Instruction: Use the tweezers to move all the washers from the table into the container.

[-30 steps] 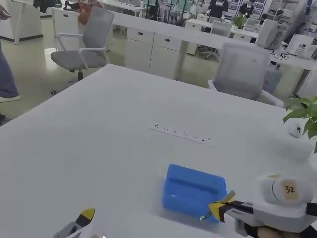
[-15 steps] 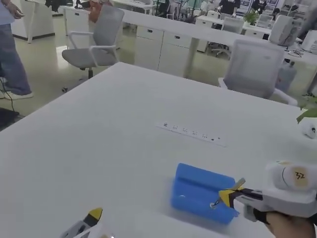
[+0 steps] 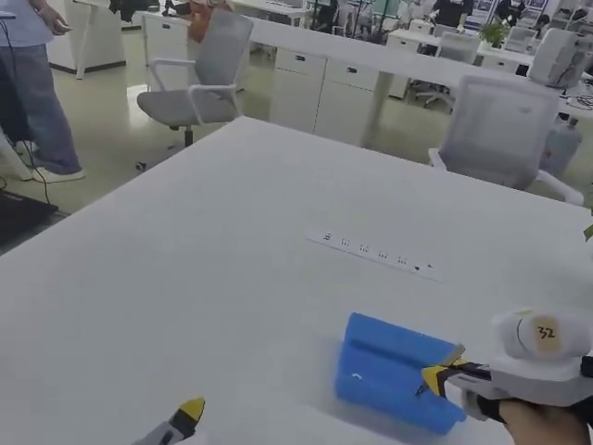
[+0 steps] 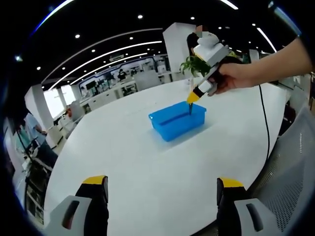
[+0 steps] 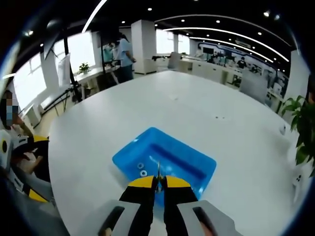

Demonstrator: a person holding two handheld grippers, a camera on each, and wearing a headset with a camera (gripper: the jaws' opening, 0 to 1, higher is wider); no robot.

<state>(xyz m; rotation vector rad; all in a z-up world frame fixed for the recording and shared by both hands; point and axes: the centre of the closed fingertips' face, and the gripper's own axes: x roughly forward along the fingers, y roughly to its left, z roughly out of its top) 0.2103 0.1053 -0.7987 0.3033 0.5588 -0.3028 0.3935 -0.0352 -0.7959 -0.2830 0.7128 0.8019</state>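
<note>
Two washers (image 5: 143,173) lie inside the container (image 5: 189,164), close to its near wall. The right tongs (image 5: 158,183) are pinched narrow on the tweezers (image 5: 158,171). Over the last second the tweezers' tip has eased from the container's near edge to above its floor. A drop therefore looks under way or just made, though whether the tip carries a washer is too small to tell. The left tongs (image 4: 162,182) stand wide and empty, well short of the container, above the tabletop (image 4: 123,162).
</note>
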